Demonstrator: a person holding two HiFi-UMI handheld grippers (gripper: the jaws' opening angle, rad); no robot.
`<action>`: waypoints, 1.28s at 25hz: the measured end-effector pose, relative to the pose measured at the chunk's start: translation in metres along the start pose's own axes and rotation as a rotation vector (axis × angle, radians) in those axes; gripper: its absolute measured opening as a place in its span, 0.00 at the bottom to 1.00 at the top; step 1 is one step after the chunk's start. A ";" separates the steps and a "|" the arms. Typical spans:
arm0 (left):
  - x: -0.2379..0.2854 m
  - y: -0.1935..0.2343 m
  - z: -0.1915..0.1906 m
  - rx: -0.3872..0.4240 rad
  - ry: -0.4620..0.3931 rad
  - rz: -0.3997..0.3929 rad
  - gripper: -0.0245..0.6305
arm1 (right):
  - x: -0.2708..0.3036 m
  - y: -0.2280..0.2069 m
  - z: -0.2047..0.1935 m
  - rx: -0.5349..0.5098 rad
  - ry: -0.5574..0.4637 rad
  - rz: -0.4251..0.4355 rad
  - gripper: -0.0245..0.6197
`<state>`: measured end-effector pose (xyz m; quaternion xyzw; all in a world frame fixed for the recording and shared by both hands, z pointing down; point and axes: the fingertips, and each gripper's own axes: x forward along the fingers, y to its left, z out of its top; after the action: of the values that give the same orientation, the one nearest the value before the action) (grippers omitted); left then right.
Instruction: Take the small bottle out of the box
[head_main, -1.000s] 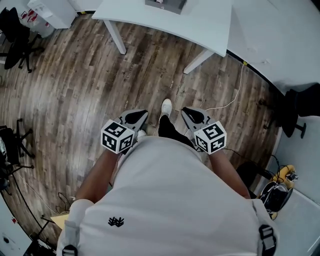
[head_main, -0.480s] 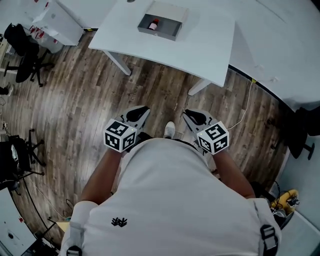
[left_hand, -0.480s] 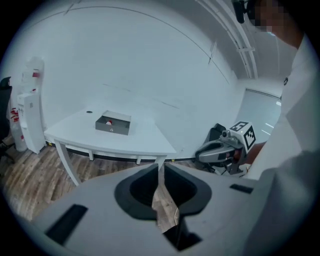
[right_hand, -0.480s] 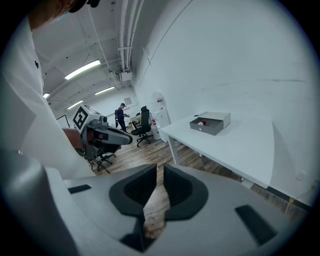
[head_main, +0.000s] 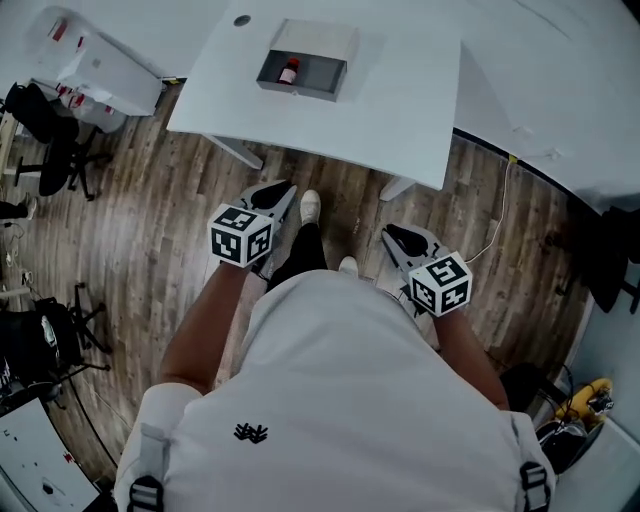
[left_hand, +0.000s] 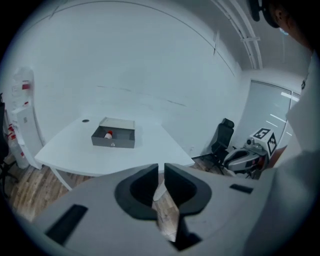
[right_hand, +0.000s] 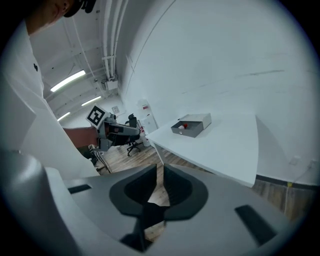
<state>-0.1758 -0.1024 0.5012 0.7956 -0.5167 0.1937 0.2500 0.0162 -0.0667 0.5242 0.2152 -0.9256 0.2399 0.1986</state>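
Note:
An open grey box lies on the white table ahead of me, with the small red-capped bottle on its side inside. Both gripper views show the box and the bottle from far off. My left gripper hovers over the floor just short of the table's near edge. Its jaws are opening, a narrow gap between them and nothing in it. My right gripper hangs lower and further back, jaws together on nothing.
The table's legs stand on a wood floor. Black office chairs and a white cabinet sit at the left. A cable runs along the floor at the right, near another dark chair.
The person has stepped toward the table, and the box with the bottle has come fully into view. The left gripper has moved forward; the right one has dropped back a little.

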 end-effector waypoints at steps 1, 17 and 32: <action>0.008 0.010 0.009 0.015 0.000 0.003 0.10 | -0.003 -0.006 0.001 0.029 -0.009 -0.011 0.11; 0.163 0.180 0.117 0.106 0.196 0.071 0.19 | -0.033 -0.100 0.032 0.257 -0.119 -0.340 0.11; 0.253 0.281 0.081 0.028 0.548 0.118 0.38 | 0.004 -0.113 0.049 0.378 -0.100 -0.428 0.11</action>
<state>-0.3314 -0.4305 0.6353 0.6855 -0.4724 0.4232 0.3576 0.0559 -0.1832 0.5271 0.4502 -0.8068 0.3497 0.1552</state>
